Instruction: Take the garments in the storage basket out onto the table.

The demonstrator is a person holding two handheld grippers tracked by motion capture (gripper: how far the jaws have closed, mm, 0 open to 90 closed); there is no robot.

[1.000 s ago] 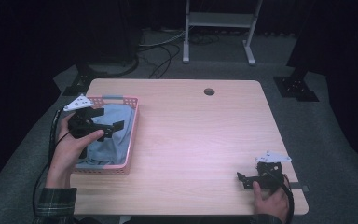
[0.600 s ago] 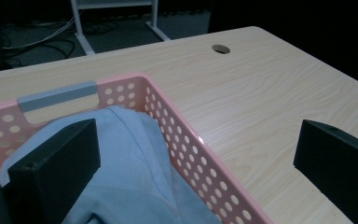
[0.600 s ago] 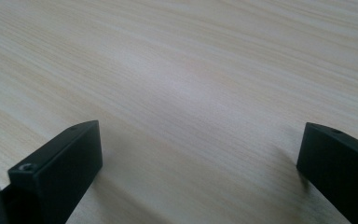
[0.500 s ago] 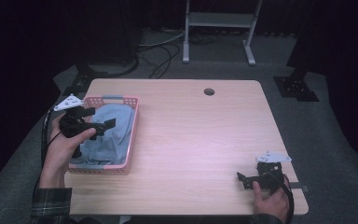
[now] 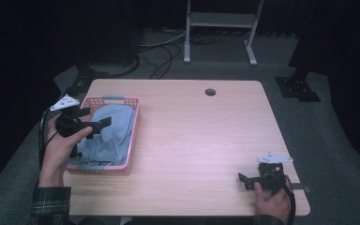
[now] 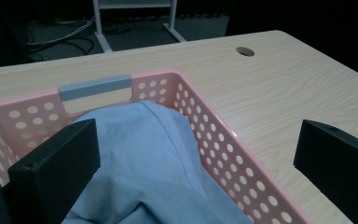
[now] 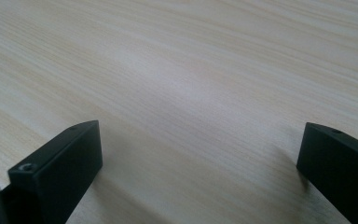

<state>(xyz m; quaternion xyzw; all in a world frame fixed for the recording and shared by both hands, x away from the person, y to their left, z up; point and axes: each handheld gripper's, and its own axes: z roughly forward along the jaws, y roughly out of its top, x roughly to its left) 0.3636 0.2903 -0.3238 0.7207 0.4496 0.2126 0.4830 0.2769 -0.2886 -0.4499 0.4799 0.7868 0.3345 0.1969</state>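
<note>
A pink perforated basket [image 5: 134,133] stands at the table's left side with a light blue cloth [image 5: 115,131] piled inside it. My left gripper [image 5: 98,119] is held over the basket's left edge, open, its jaws pointing right across the cloth with nothing between them. In the left gripper view the cloth [image 6: 144,158] lies below the wide-apart jaws of the left gripper [image 6: 196,140], inside the basket wall [image 6: 214,135]. My right gripper [image 5: 242,182] rests near the table's front right corner, open over bare wood. The right gripper [image 7: 200,144] shows wood grain between its jaws.
The basket has a grey handle [image 6: 94,86] on its far end. A round cable hole [image 5: 210,92] sits near the table's far edge. A white metal stand [image 5: 218,28] and cables lie on the floor beyond the table.
My left gripper has drawn back to the left, from over the middle of the cloth to the basket's left edge. The cloth stays in the basket. The right gripper has not moved.
</note>
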